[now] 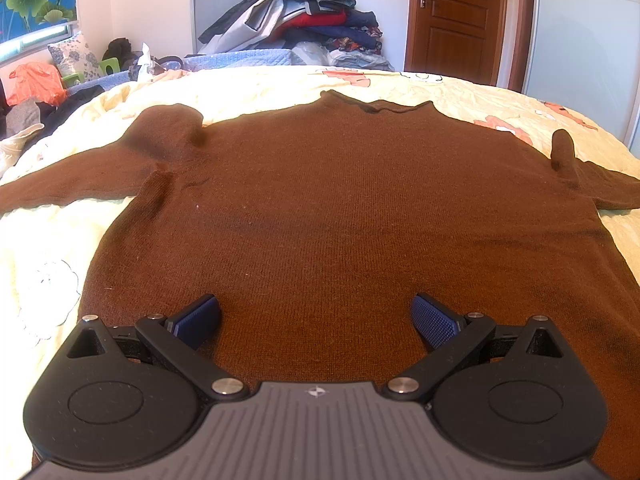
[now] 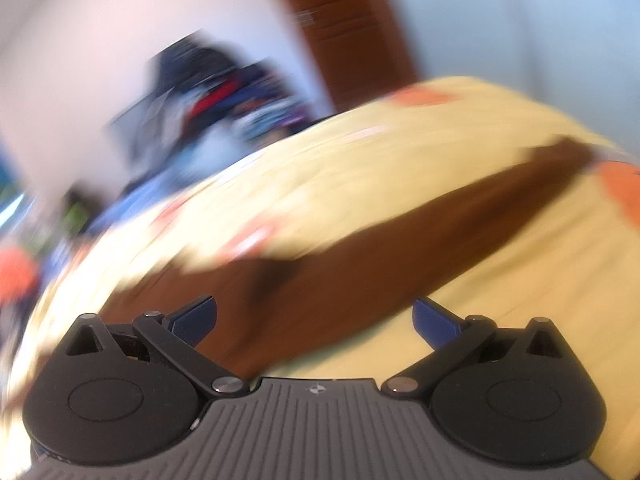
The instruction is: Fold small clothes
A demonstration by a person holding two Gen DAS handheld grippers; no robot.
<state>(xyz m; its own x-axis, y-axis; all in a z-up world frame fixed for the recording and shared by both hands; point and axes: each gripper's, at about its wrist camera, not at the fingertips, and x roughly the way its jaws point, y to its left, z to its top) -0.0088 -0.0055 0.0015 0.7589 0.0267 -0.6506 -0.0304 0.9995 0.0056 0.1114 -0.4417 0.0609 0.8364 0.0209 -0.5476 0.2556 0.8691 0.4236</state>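
Bedroom all around me: wooden door (image 1: 456, 16) at the upper right of the left wrist frame, a heap of clothes (image 1: 296, 12) piled against the back wall at top centre, an orange bag (image 1: 34, 82) at the far left edge. Across the middle lies the bed (image 1: 256, 88) with its pale yellow cover, and spread flat on it is the brown sweater (image 1: 340, 208), collar toward the top of the frame, one sleeve running off the left edge, the other off the right. My left gripper (image 1: 316, 320) hovers low over the sweater's hem at the bottom of the frame, blue fingers (image 1: 198, 318) spread wide, nothing between them. Over to the right wrist view, and it's heavily blurred: my right gripper (image 2: 314, 320) shows at the bottom, fingers (image 2: 434, 322) spread apart too and holding nothing. A brown sleeve (image 2: 440, 224) stretches diagonally from the lower centre up to the right edge across the yellow cover.
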